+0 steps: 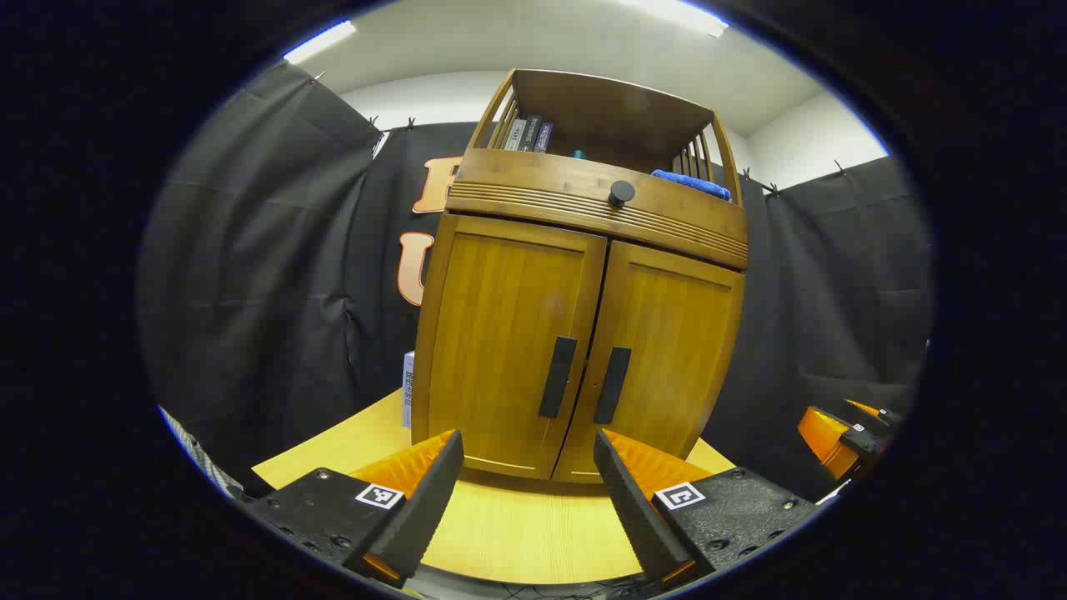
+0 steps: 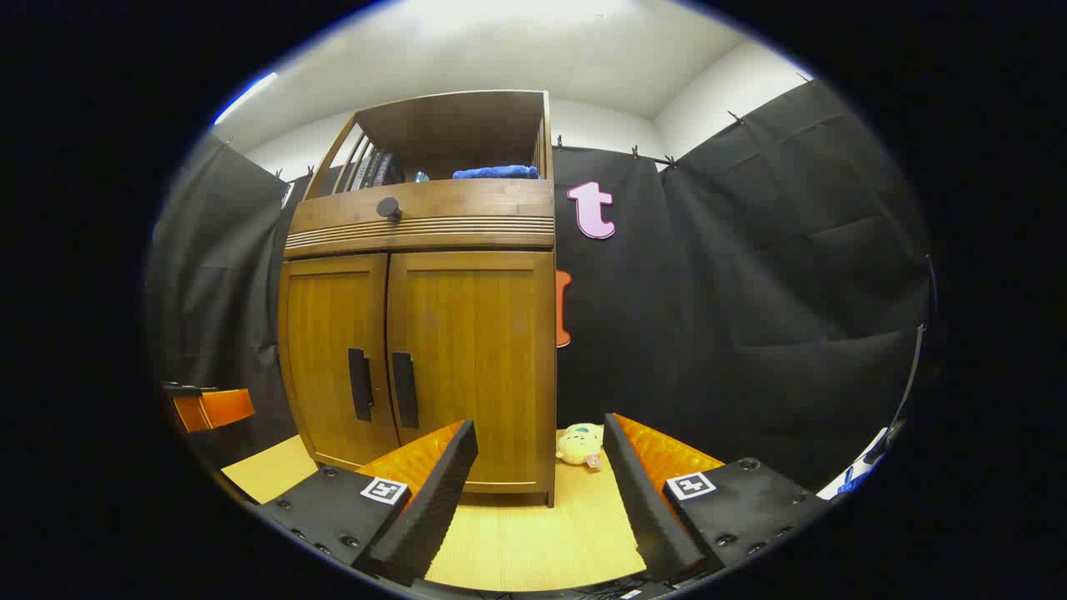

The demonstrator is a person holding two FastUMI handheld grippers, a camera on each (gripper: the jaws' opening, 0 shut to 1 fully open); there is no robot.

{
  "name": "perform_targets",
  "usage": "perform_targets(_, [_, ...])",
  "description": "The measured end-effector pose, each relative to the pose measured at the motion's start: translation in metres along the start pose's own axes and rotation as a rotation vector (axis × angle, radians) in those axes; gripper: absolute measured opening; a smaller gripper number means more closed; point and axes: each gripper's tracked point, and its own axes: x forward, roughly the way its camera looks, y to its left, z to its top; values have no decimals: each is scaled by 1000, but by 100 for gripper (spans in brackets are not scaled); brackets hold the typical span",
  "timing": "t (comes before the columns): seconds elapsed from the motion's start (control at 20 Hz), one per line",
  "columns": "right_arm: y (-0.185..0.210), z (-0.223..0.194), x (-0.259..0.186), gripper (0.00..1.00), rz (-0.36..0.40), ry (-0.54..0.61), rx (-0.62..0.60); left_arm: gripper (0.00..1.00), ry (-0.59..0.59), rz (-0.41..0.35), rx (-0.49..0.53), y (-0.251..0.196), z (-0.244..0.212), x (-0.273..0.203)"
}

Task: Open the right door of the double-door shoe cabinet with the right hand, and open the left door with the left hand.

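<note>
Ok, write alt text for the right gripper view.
A wooden shoe cabinet with both doors closed stands on a light table, ahead and left of the open right tool. A small plush toy lies beside the cabinet, and a blue cloth sits on its top shelf.

No readable txt. Book spines [image 1: 527, 133] on cabinet's top shelf: print too small. White box [image 1: 408, 388] beside cabinet: print blurred. Square marker tags [image 1: 380, 496] on claw fingers carry b/w patterns, no chars.

At nine o'clock of the shoe cabinet [image 1: 583, 333], a white box [image 1: 408, 388] stands half hidden behind its side; book [image 1: 527, 133] spines stay unreadable.
</note>
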Motion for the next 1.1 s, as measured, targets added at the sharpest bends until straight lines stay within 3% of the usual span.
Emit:
perform_targets(0.15, [0, 0, -2, 94, -8, 0, 2, 92, -26, -6, 24, -1, 6, 1])
perform_targets(0.25, [1, 2, -4, 94, -8, -2, 2, 98, -33, -15, 25, -3, 9, 1])
perform_targets(0.3, [1, 4, -5, 94, -6, -5, 3, 92, -33, -21, 22, -4, 9, 0])
perform_targets(0.4, [1, 3, -7, 94, -11, -6, 1, 95, -38, -23, 22, -3, 8, -1])
perform_targets(0.6, [3, -4, -7, 98, -21, 5, 0, 92, -38, -22, 26, -3, 8, -1])
perform_targets(0.75, [4, -7, -9, 94, -25, 12, 2, 95, -37, -19, 31, -2, 8, -3])
perform_targets(0.9, [9, -12, -9, 94, -23, 20, 4, 91, -21, -17, 29, 0, 4, -4])
perform_targets(0.95, [11, -14, -8, 98, -22, 23, 4, 92, -18, -17, 30, 1, 3, -4])
perform_targets(1.0, [14, -14, -8, 94, -21, 24, 0, 98, -21, -16, 31, 2, 4, -5])
perform_targets(1.1, [21, -16, -3, 97, -11, 32, -10, 96, -27, -18, 25, 4, 4, -6])
